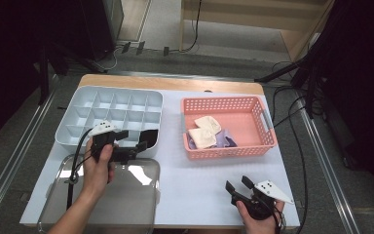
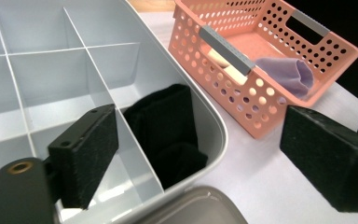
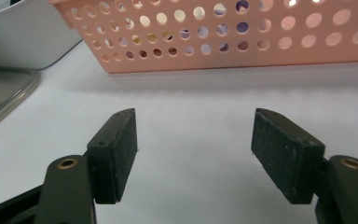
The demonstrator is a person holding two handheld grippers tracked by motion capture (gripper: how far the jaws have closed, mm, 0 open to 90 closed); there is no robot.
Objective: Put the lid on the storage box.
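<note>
A folded black cloth (image 2: 168, 130) lies in the near right corner compartment of the grey divided tray (image 2: 46, 79). My left gripper (image 2: 205, 154) stands open just in front of that compartment, with nothing between its pads; from above, the left gripper (image 1: 131, 140) sits at the tray's (image 1: 78, 126) near right corner beside the black cloth (image 1: 149, 136). The pink basket (image 1: 268, 131) holds two cream cloths (image 1: 204, 131) and a purple cloth (image 1: 226, 139). My right gripper (image 1: 238, 184) rests open and empty over the white table in front of the basket; the right gripper (image 3: 193, 149) faces the basket (image 3: 223, 32).
A clear plastic lid (image 1: 107, 195) lies on the table under my left forearm, in front of the tray. The tray's other compartments look bare. Cables run on the floor to the right of the table.
</note>
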